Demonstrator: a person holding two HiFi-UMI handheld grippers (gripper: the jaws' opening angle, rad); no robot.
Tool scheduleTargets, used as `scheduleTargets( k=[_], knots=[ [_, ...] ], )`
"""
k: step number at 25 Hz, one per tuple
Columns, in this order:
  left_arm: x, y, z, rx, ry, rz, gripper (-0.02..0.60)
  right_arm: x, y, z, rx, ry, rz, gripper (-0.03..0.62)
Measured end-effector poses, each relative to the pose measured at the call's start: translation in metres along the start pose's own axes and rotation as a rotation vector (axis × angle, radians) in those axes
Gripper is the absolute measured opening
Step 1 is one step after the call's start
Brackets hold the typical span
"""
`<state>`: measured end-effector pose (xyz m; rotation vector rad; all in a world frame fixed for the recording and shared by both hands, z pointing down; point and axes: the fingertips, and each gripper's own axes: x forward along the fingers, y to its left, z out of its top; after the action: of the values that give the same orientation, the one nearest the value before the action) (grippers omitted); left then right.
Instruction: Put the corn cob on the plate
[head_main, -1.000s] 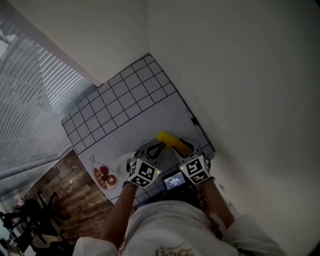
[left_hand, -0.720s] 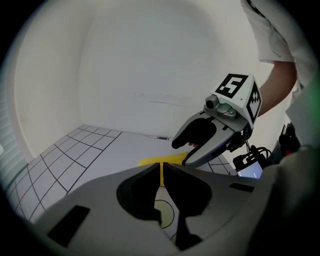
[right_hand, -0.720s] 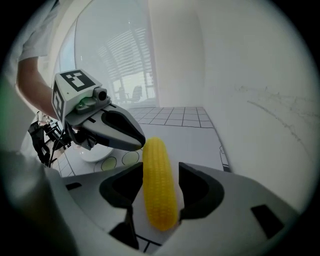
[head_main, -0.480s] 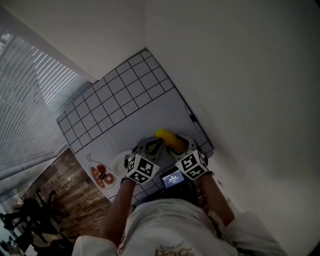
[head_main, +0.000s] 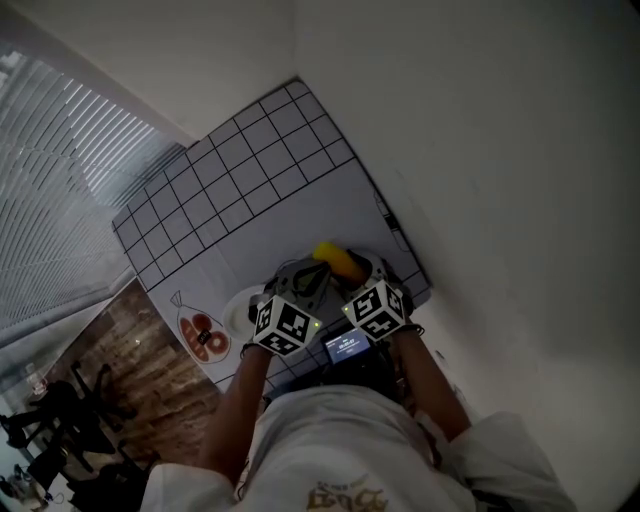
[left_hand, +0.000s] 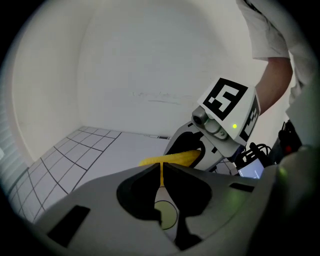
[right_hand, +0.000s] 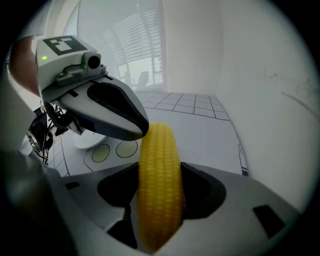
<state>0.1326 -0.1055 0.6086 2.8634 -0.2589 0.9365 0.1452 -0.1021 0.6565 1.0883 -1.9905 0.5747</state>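
Dim, soft daylight enters through the blinds (head_main: 60, 190); gripper views vignette and curve at edges

Plain indoor room, office-like, set up as a test space.
Bare white walls (head_main: 480, 140) meet at a corner behind a grid-ruled counter (head_main: 240, 190); slatted window blinds (head_main: 60, 210) at left, wood-look floor (head_main: 140, 360), dark chairs (head_main: 50, 410) beyond.
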Motion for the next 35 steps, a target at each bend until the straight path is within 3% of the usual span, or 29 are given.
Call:
scheduleTargets(
  k=[9,17,35],
  knots=[
    [-0.004,0.005,-0.006,-0.006,0.023,0.018,0.011,0.001,0.001,0.001,-0.046,0.006,-0.019,0.255],
    [-0.003,0.0,-0.002,0.008,0.019,0.024,0.011,-0.005,0.001,-0.003,0.015,-0.006,-0.024,0.255],
    [-0.066,0.023,0.037,0.031,-0.091,0.17,0.011,-0.06,-0.012,0.048,0.095,-0.173,-0.098,0.255]
  ],
)
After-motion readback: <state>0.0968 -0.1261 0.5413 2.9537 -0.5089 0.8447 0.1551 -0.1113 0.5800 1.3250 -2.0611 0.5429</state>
